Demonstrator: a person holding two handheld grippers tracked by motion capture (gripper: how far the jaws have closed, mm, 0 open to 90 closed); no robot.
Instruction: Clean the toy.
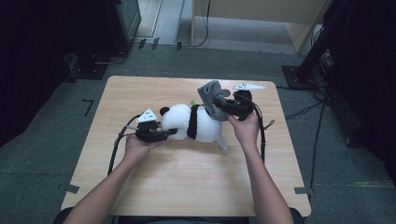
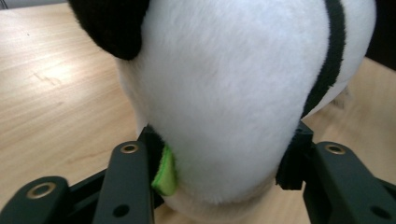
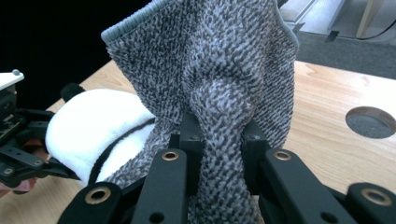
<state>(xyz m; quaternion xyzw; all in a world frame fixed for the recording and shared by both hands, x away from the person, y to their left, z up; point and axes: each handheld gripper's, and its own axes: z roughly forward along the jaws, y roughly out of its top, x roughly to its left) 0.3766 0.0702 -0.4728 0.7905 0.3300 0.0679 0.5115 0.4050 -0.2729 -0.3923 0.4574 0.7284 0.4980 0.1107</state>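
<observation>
A white plush panda [image 1: 196, 122] with black ears and a black band lies on its side in the middle of the wooden table [image 1: 187, 186]. My left gripper [image 1: 172, 133] comes in from the left at the head end. In the left gripper view its jaws press into both sides of the white plush [image 2: 224, 93], with a small green tag [image 2: 164, 175] by one pad. My right gripper [image 1: 225, 105] sits at the panda's far right end, shut on a bunched grey knitted cloth [image 3: 215, 60] that drapes toward the plush [image 3: 93, 121].
A round hole [image 3: 371, 121] is cut in the tabletop to the right of the cloth. Black equipment stands [image 1: 317, 56] flank the table on grey floor, and a wooden cabinet [image 1: 261, 14] stands behind. Cables [image 1: 114, 151] trail from both grippers toward the near edge.
</observation>
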